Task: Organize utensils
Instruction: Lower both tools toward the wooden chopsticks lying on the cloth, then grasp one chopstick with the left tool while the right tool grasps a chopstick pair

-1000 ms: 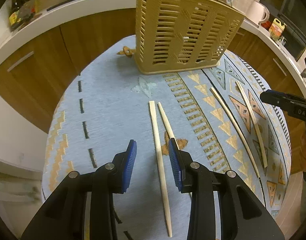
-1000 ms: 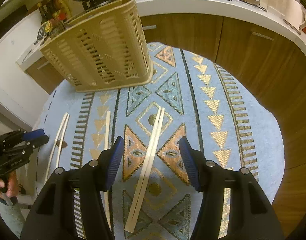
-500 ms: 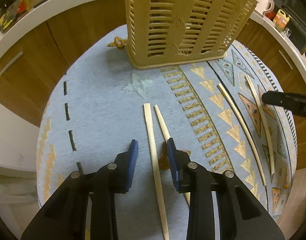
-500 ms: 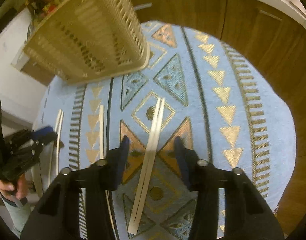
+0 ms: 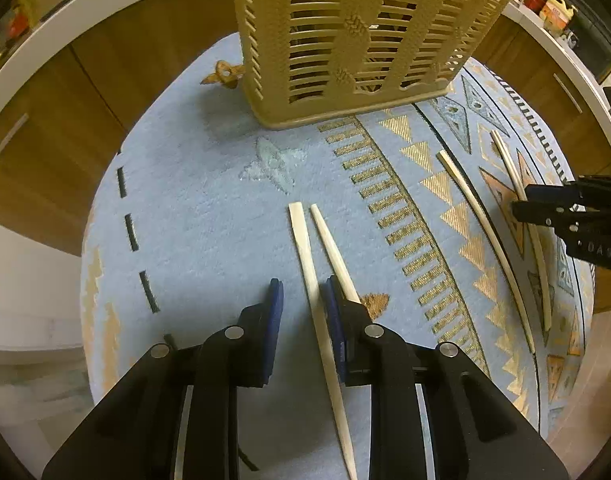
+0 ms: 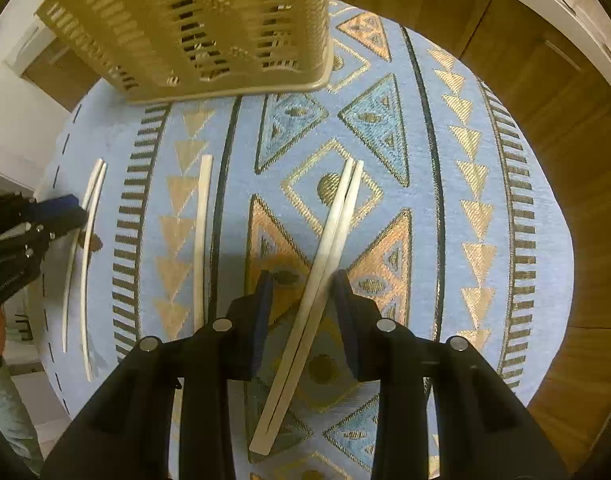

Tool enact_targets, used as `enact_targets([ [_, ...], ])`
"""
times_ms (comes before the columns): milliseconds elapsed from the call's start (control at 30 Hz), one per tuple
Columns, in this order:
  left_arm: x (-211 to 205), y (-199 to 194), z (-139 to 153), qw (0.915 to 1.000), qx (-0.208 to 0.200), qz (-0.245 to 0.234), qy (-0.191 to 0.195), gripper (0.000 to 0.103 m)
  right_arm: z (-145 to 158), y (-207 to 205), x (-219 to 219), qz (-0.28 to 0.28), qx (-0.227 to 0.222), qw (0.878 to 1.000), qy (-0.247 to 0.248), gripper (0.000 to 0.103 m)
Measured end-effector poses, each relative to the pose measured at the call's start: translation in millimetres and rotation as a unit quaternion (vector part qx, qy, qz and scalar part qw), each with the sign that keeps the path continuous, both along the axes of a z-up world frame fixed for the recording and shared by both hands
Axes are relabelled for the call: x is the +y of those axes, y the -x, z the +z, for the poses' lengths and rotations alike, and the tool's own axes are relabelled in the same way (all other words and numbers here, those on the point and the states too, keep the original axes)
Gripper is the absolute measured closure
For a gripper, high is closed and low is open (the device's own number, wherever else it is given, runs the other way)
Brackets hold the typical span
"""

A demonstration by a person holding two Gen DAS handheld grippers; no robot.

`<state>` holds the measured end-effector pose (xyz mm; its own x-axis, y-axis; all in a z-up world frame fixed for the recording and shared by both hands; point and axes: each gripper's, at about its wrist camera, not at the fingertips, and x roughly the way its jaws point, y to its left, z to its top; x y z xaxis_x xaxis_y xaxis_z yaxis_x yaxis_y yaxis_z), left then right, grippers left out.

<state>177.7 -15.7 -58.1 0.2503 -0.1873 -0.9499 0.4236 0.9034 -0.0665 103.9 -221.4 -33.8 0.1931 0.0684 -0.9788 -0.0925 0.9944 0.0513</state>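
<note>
Jaws of the left gripper [image 5: 299,294] stand apart and have just been closing. One pale chopstick [image 5: 311,276] runs up between the blue pads; its partner chopstick [image 5: 332,250] passes under or behind the right-hand finger. Pads do not press the stick on the left-hand side. On the other side the stick lies close against the pad, and contact cannot be judged from this angle.

Jaws of the right gripper [image 6: 301,288] also stand apart and have just been closing. A pair of chopsticks [image 6: 329,248] lies side by side between them, slanted across the gap. The right-hand pad sits just beside the pair; the left-hand pad is clear of it.

Landmark: the tan slotted basket [image 5: 361,36], upright on the blue patterned cloth [image 5: 209,208].
- Left gripper's two sticks: in front of the basket, well apart from its base, tips pointing toward it.
- Single chopstick [image 6: 201,236]: in front of the basket, between the two grippers.
- Right gripper's pair: in front of the basket's right corner, well apart from it.

No stick is in contact with the basket.
</note>
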Motion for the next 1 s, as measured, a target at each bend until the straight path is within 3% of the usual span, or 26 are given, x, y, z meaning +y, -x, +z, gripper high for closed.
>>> enact_targets([
  [67, -5.4, -6.5, -0.8, 1.0000, 0.000, -0.006, -0.007, 0.082, 0.3, -0.7, 3.5, 0.003, 0.003, 1.000, 0.006, 0.074],
  [133, -8.5, -8.8, -0.4, 0.9996, -0.013, -0.005, -0.025, 0.092, -1.4, -2.8, 15.4, 0.010, 0.006, 1.000, 0.014, 0.074],
  [200, -12.2, -7.5, -0.9, 0.9989, -0.023, -0.009, -0.040, 0.095, -2.1, -1.1, 22.5, 0.023, 0.003, 0.999, 0.026, 0.077],
  [467, -1.2, -13.0, 0.7, 0.9998, -0.007, -0.001, -0.021, 0.095, -1.7, -7.8, 27.4, 0.018, 0.016, 1.000, 0.009, 0.079],
  [833, -27.4, -8.1, -0.1, 0.9972, -0.015, -0.018, -0.071, 0.093, -3.0, -11.0, 28.4, 0.037, 0.018, 0.999, 0.029, 0.080],
  [900, -31.0, -4.5, 0.0, 0.9966, -0.021, -0.022, -0.076, 0.097, -5.1, -8.7, 33.8, 0.045, 0.012, 0.998, 0.032, 0.090],
  [1000, -38.4, 4.6, -0.1, 0.9947, -0.053, -0.026, -0.085, 0.099, -3.8, -6.5, 36.0, 0.057, 0.004, 0.998, 0.031, 0.090],
])
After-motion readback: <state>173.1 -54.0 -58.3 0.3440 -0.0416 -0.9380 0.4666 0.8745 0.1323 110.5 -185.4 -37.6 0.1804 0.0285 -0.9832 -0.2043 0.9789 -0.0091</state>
